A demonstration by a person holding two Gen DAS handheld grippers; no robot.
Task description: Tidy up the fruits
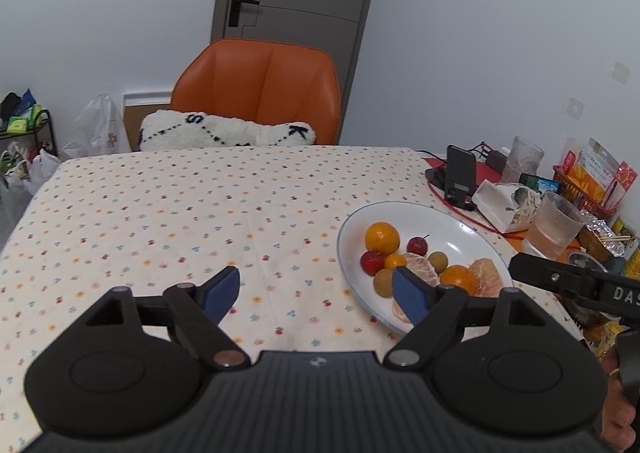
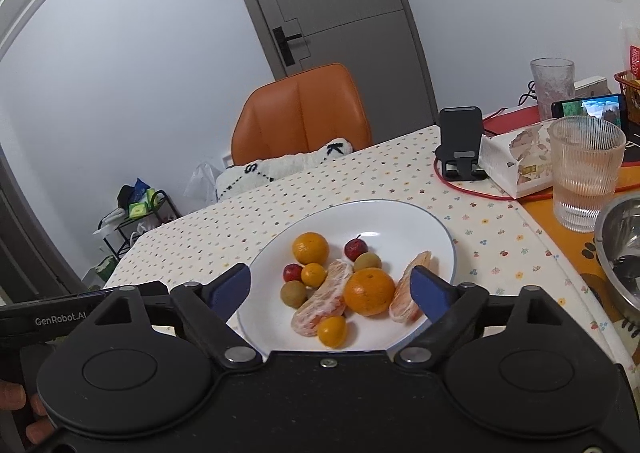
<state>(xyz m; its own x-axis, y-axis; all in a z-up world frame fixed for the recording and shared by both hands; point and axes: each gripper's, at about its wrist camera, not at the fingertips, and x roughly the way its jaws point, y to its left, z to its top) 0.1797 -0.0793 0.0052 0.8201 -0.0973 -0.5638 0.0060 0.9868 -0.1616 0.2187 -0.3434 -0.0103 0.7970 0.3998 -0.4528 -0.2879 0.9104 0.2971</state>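
Left tongs point(image 1: 320, 291): I have them spread wide, empty, over the desk point(image 1: 160, 213), the white plate point(image 1: 472, 229) at their right tip.
Right tongs point(image 2: 332, 289): wide open, empty, low over the plate's near rim.
Fruit: all heaped on the plate; a large mandarin point(image 2: 369, 290) sits between the right tips, peeled segments point(image 2: 322, 303) touching it.
Risk: I judge closing here could crush a soft segment or roll the round fruits.
Clutter: ribbed glass point(image 2: 586, 173) right of the right tongs, easily knocked.

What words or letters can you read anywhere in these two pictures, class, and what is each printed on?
"GenRobot.AI": left hand-held gripper.
"DAS", cut off at the frame edge: right hand-held gripper.
"S" and "K": white cushion on the orange chair.
Snack packets and tissue box: print too blurred to read.
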